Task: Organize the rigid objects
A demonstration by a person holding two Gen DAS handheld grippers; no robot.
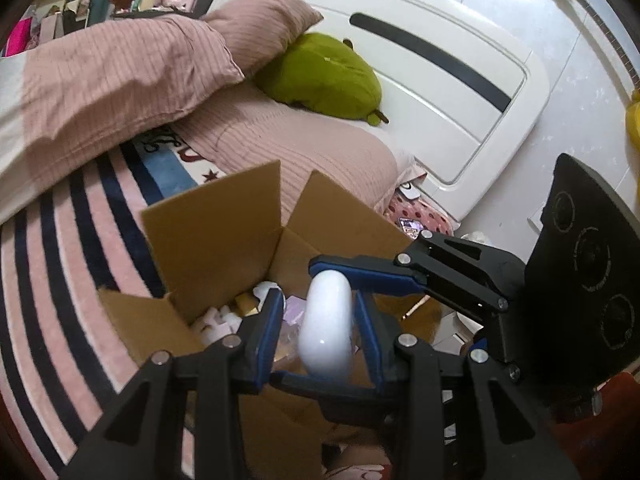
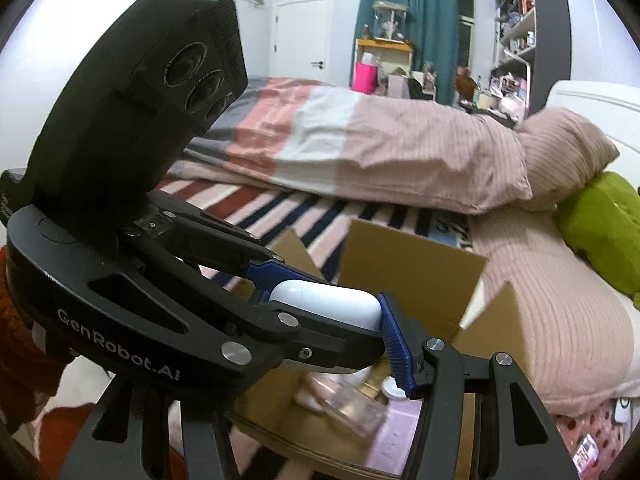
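Observation:
A smooth white oblong case [image 1: 326, 328] hangs over an open cardboard box [image 1: 216, 248]. My left gripper [image 1: 318, 332] is shut on it, its blue pads [image 1: 267, 336] against the case's broad sides. The right gripper's fingers [image 1: 360, 276] come in from the right and clamp the case's two ends. In the right wrist view the case [image 2: 328, 304] lies sideways with its right end against my right gripper's [image 2: 332, 312] blue pad [image 2: 394, 344]. The left gripper's body hides the other right finger. The box [image 2: 400, 280] holds several small items, among them a clear bottle [image 2: 352, 408].
The box stands on a pink and navy striped blanket [image 1: 60, 280] on a bed. A pink quilt [image 2: 400, 152], a pink pillow [image 1: 260, 24] and a green plush toy [image 1: 324, 76] lie behind it. The white headboard [image 1: 440, 80] is at the right, with a guitar neck [image 1: 600, 28] against the wall.

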